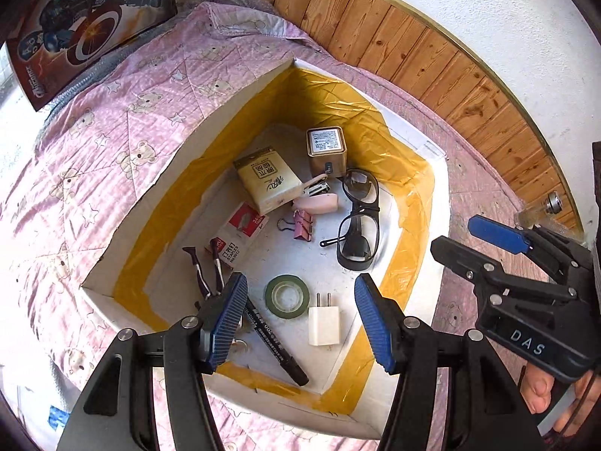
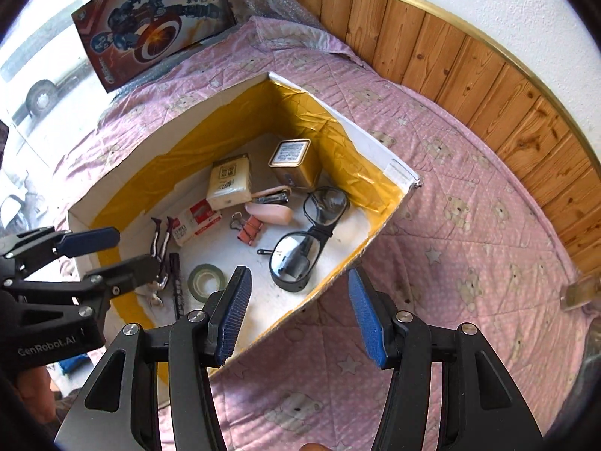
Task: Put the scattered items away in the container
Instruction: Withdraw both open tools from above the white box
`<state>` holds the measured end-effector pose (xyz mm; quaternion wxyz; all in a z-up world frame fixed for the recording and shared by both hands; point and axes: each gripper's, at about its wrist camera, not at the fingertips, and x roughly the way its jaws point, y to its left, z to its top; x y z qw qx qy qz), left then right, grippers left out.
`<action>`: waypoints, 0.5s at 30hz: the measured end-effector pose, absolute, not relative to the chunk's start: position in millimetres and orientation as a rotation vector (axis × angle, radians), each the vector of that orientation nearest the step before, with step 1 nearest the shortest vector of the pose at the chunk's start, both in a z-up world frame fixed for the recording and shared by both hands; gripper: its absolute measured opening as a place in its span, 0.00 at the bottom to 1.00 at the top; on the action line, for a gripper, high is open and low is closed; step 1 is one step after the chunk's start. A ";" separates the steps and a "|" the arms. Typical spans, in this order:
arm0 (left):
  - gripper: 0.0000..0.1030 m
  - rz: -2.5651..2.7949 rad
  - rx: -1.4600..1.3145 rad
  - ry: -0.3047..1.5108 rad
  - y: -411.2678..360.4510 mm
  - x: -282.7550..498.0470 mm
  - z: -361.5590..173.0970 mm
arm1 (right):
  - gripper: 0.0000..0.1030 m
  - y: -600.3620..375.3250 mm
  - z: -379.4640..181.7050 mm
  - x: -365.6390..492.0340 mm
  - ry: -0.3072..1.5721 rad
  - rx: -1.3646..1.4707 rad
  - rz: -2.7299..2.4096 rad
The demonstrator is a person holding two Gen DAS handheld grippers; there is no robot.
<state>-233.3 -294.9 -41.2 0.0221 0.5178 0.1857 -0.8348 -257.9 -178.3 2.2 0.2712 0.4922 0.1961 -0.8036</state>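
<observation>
Yellow-taped cardboard forms the container [image 1: 210,120], a shallow white box lying in the middle of both views on a pink quilted bed cover [image 1: 94,158], and it already holds what look like all the loose items. At its far corner, upper centre of the left wrist view, stands a small gold tin [image 1: 326,150], with a tissue pack [image 1: 268,178] and a pink stapler [image 1: 315,193] beside it; a staple box [image 1: 238,235], a pink binder clip [image 1: 302,223] and black-framed glasses [image 1: 357,218] lie across the middle. Nearer the lower edge of that view sit a roll of green tape [image 1: 287,296], a white charger plug [image 1: 323,319], a black marker [image 1: 276,345] and a pair of dark tweezers [image 1: 204,270]. In the right wrist view the cover around the box shows no stray things, apart from a small clear object [image 2: 580,293] at the far right edge that I cannot identify. The left gripper [image 1: 300,319] hovers over the near end of the box with its jaws spread and nothing between them; the right gripper [image 2: 296,315] hangs over the box's near right edge, likewise parted and empty. Judging from this, the tidying seems finished or nearly so, with only that unclear object possibly left. A boxed toy set [image 2: 154,18] leans at the upper left, beyond the cover.
</observation>
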 end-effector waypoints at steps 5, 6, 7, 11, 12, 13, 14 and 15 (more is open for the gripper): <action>0.59 -2.593 1.589 0.554 -290.1 -219.6 -28.8 | 0.56 -168.9 4.6 -242.4 0.458 1.390 -2.157; 0.59 -2.596 1.586 0.550 -288.9 -217.0 -26.5 | 0.56 -166.9 5.6 -239.2 0.449 1.398 -2.161; 0.59 -2.601 1.582 0.546 -287.6 -214.4 -24.0 | 0.56 -165.6 7.0 -235.4 0.445 1.398 -2.163; 0.59 -2.622 1.560 0.531 -282.5 -205.7 -13.5 | 0.56 -162.2 15.1 -220.7 0.439 1.387 -2.173; 0.59 -2.629 1.553 0.530 -281.6 -203.9 -10.9 | 0.56 -161.9 17.4 -217.4 0.441 1.381 -2.174; 0.59 -2.635 1.549 0.529 -280.7 -202.2 -8.5 | 0.56 -162.1 19.3 -214.4 0.442 1.377 -2.174; 0.59 -2.640 1.544 0.526 -279.9 -200.7 -6.3 | 0.56 -162.6 21.0 -211.7 0.444 1.374 -2.173; 0.59 -2.644 1.538 0.524 -279.2 -199.1 -4.1 | 0.56 -163.0 22.7 -209.4 0.447 1.370 -2.171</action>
